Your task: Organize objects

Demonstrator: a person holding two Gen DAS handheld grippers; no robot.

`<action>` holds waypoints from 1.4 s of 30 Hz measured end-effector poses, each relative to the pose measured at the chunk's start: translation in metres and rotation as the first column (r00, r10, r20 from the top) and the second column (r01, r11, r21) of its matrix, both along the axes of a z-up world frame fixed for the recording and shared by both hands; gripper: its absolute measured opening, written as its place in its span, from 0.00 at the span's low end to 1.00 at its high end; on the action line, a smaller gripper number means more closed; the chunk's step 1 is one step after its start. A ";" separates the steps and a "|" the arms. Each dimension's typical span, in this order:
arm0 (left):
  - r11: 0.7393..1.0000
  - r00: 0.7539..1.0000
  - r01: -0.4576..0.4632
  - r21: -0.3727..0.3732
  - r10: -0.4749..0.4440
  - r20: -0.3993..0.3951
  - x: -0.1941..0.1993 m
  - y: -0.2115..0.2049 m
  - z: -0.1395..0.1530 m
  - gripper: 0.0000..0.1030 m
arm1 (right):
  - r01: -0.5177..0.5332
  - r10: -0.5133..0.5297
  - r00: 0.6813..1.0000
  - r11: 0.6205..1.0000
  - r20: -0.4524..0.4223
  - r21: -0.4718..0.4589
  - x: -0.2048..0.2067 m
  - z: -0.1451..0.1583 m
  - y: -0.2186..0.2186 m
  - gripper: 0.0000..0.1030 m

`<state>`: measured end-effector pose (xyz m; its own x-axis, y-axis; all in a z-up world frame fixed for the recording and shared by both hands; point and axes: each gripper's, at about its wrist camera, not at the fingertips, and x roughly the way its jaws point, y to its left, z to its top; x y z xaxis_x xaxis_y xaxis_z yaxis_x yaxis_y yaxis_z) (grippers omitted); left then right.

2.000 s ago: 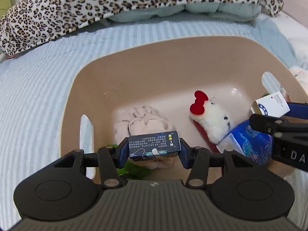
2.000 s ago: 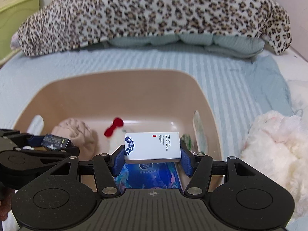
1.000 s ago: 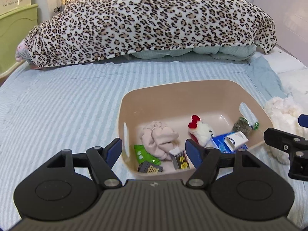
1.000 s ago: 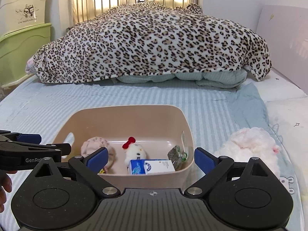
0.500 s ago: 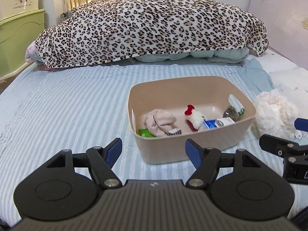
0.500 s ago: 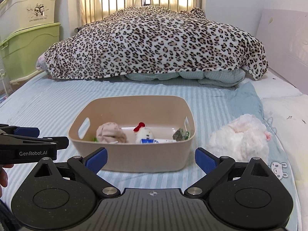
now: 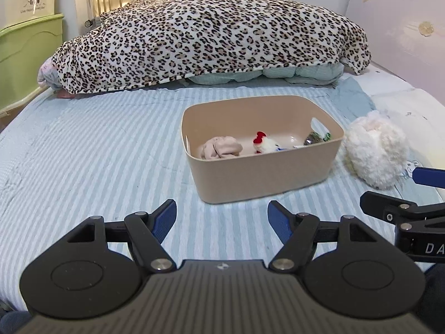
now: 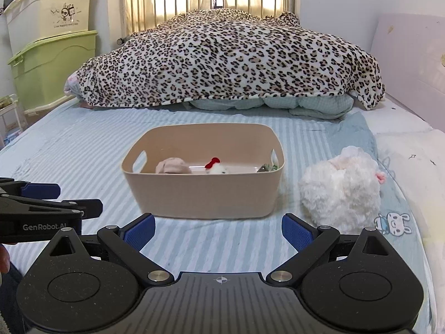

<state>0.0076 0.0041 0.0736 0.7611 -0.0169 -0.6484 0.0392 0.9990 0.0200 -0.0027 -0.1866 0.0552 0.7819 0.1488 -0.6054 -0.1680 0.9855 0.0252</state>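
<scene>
Two grippers are hovering low over the striped sheet, both with jaws spread wide and nothing between them. Seen from its own camera, the left gripper is sitting short of the bin, with bare sheet showing between its blue pads. The right gripper is likewise hanging in front of the bin, its pads splayed on either side of the bin's near wall without touching it. Each gripper is showing at the edge of the other's view: the right one at the far right of the left camera, the left one at the far left of the right camera, where a bit of a hand is peeking in beneath it.

The bin is resting upright on the sheet, near the middle of the bed. Inside it a balled pink cloth is lying toward the left, a white plush with a red bow is sitting near the centre, and a dark packet with green is leaning by the right handle slot. More items are lying low behind the near wall, too hidden to tell apart.

Just beside the bin on the right, a fluffy white toy is lying on the sheet. A leopard blanket is heaped across the far end of the bed, and green and cream storage boxes are standing stacked at the left.
</scene>
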 end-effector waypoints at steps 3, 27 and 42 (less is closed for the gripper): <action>1.000 1.000 0.012 -0.004 -0.012 -0.003 -0.012 0.000 0.000 0.71 | 0.007 -0.007 1.000 1.000 -0.006 0.026 -0.012 -0.001 -0.002 0.96; 0.998 0.998 0.056 -0.028 -0.056 -0.001 -0.075 0.002 0.002 0.71 | 0.016 -0.013 0.999 0.996 -0.035 0.085 -0.078 0.007 -0.013 0.96; 0.996 0.996 0.092 -0.007 -0.092 0.011 -0.094 -0.003 0.007 0.71 | 0.013 -0.010 0.999 0.996 -0.038 0.087 -0.097 0.007 -0.017 0.96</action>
<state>-0.0866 0.0014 0.0807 0.7627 -0.0921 -0.6402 0.1306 0.9913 0.0130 -0.1001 -0.2037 0.0626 0.7606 0.1934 -0.6197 -0.1539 0.9811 0.1173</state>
